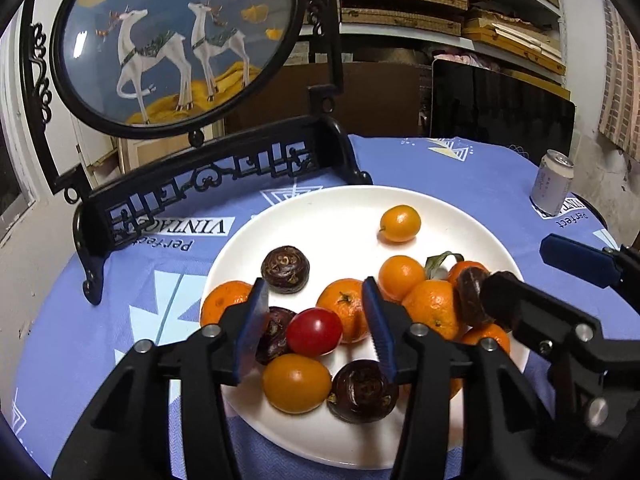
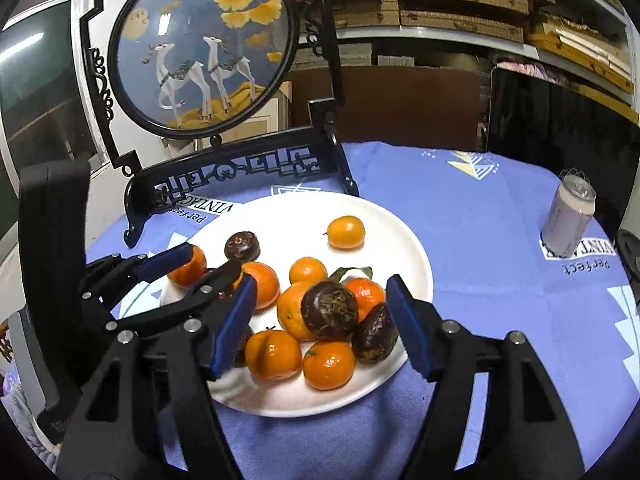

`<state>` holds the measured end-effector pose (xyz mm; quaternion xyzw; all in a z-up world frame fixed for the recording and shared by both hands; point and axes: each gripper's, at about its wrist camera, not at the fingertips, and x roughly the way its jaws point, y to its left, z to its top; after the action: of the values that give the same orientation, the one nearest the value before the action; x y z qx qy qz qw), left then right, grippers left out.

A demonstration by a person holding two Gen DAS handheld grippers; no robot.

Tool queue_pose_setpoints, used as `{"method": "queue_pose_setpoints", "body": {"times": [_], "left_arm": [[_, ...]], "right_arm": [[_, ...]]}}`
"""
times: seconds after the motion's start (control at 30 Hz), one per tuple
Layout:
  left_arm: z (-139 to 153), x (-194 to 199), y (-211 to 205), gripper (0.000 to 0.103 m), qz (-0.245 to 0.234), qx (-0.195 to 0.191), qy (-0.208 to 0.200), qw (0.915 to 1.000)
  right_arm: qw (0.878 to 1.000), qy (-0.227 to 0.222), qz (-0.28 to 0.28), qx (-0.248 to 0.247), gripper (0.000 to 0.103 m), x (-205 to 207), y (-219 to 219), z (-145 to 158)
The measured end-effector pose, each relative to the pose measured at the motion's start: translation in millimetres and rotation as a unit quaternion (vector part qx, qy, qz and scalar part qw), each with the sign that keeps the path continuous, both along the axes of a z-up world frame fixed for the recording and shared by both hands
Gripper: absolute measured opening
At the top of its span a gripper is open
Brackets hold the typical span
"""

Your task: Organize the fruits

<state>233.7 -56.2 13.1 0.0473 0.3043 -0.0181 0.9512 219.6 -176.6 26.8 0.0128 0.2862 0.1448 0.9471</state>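
A white plate [image 1: 472,232] on the blue tablecloth holds several mandarins, kumquats, dark water chestnuts and one red cherry tomato [image 1: 314,331]. My left gripper [image 1: 316,312] is open, its jaws on either side of the tomato, low over the plate's near left part. My right gripper [image 2: 322,312] is open over the plate's right side, its jaws flanking a dark water chestnut [image 2: 329,309] that rests on top of the mandarins [image 2: 296,312]. The plate [image 2: 412,248] also shows in the right wrist view. A lone kumquat [image 1: 400,224] lies at the plate's far side.
A black carved stand [image 1: 200,184] with a round deer picture [image 1: 176,36] stands right behind the plate. A drink can [image 1: 552,182] stands at the far right of the table. A dark chair back [image 1: 500,112] and shelves of boxes are beyond the table.
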Motion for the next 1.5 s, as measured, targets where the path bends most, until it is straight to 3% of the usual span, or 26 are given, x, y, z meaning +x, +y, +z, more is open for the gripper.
{"method": "queue_pose_setpoints", "body": {"times": [0.13,0.43,0.8,1.03,1.13,1.2,1.3,1.37,1.43,1.5], "left_arm": [[7.7,-4.6,0.2,0.060,0.001,0.005,-0.015,0.9999],[19.4,-17.9,9.5,0.061,0.010,-0.004,-0.027,0.9996],[20.9,-51.2,20.6,0.062,0.008,-0.024,-0.022,0.9994],[17.7,-81.5,12.2,0.062,-0.005,-0.004,-0.023,0.9997],[17.6,-92.2,10.9,0.062,-0.012,-0.004,-0.019,0.9997],[16.9,-98.7,10.8,0.062,-0.014,-0.004,-0.016,0.9998],[13.2,-108.9,16.1,0.075,0.000,-0.008,-0.006,0.9999],[10.6,-115.8,21.9,0.102,0.015,-0.014,-0.002,0.9998],[10.6,-122.7,26.4,0.102,0.036,-0.010,-0.016,0.9992],[10.7,-126.4,29.2,0.102,0.037,-0.013,-0.015,0.9991]], "right_arm": [[1.000,-0.009,-0.001,0.008,0.069,-4.8,-1.3,6.5],[0.998,-0.033,-0.039,0.030,0.079,-14.4,-15.2,9.1],[1.000,-0.001,-0.026,0.012,0.085,-44.4,-18.2,-17.5],[0.998,0.038,-0.021,0.056,0.086,-81.3,-24.8,-29.7],[0.999,0.008,-0.017,0.043,0.089,-110.7,-17.3,-17.3],[0.999,-0.017,-0.029,0.012,0.098,-127.8,-9.3,-9.2],[0.999,-0.025,-0.026,-0.029,0.100,-129.3,-5.1,-2.6],[0.997,-0.029,-0.020,-0.072,0.100,-122.6,-3.4,3.5],[0.995,-0.040,-0.024,-0.092,0.101,-117.3,-7.2,9.7],[0.996,-0.036,-0.029,-0.082,0.101,-108.7,-15.4,11.4]]}}
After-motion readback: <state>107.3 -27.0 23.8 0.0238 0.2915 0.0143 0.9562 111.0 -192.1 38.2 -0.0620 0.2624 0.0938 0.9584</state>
